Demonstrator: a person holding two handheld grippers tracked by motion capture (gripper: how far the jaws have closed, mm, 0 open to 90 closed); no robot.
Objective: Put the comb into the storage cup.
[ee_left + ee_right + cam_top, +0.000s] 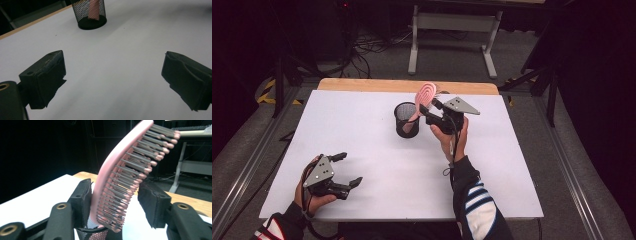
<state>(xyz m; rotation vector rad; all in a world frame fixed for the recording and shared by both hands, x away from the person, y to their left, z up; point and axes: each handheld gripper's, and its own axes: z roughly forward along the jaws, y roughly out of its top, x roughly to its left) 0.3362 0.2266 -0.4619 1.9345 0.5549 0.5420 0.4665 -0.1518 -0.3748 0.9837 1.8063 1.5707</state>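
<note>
We are holding the right gripper [428, 111] around a pink hairbrush [426, 96] – its handle is sitting in the black mesh cup [406, 120] near the far edge of the white table [377, 160]. The jaws are touching the brush head. The left gripper [343, 170] is resting wide open – holding nothing.
</note>
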